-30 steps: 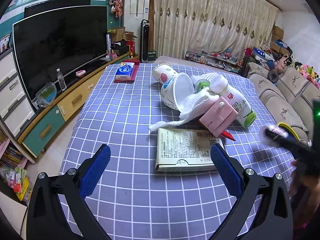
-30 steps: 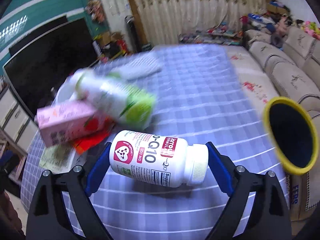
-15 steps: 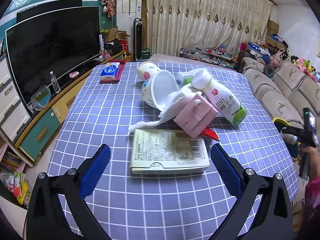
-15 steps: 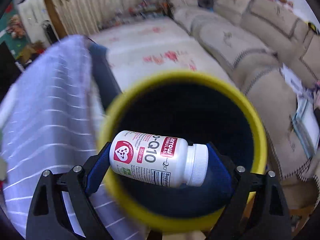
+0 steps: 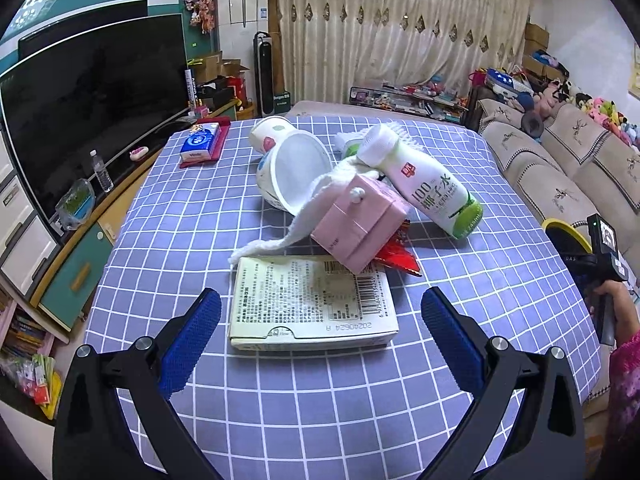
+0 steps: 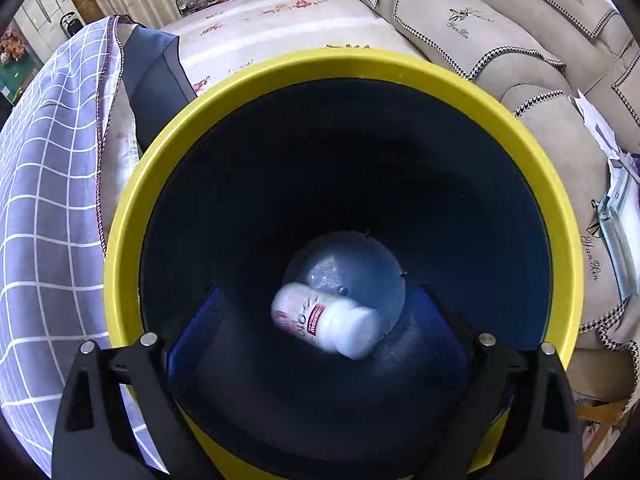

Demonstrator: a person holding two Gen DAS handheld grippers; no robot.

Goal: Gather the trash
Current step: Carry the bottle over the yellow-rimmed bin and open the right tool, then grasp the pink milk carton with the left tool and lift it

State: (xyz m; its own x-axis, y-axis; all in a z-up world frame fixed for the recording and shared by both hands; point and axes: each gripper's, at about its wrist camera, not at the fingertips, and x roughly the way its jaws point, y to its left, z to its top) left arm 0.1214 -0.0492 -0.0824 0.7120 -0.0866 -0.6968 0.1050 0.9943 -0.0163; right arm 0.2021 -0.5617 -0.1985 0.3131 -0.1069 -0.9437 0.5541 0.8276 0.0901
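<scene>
My right gripper (image 6: 320, 316) is open over the mouth of a yellow-rimmed dark bin (image 6: 128, 216). A white pill bottle (image 6: 326, 320) is inside the bin, near its bottom. My left gripper (image 5: 320, 316) is open and empty just above the checked tablecloth (image 5: 168, 208), with a flat beige carton (image 5: 312, 304) between its fingers' line and the pile beyond. The pile holds a pink box (image 5: 360, 220), a white coconut-water bottle (image 5: 424, 188), a white tub (image 5: 296, 176), a white cloth (image 5: 280, 240) and a red wrapper (image 5: 396, 256). The bin's rim also shows in the left wrist view (image 5: 568, 232).
A blue tissue pack (image 5: 200, 144) lies at the table's far left. A TV (image 5: 88, 88) and cabinet stand to the left. A beige sofa (image 5: 560, 168) runs along the right, beside the bin. The right hand-held gripper shows in the left wrist view (image 5: 604, 256).
My right gripper swung from the table to over the bin, opened, and let go of the pill bottle, which dropped into the bin. My left gripper drifted slightly closer to the carton.
</scene>
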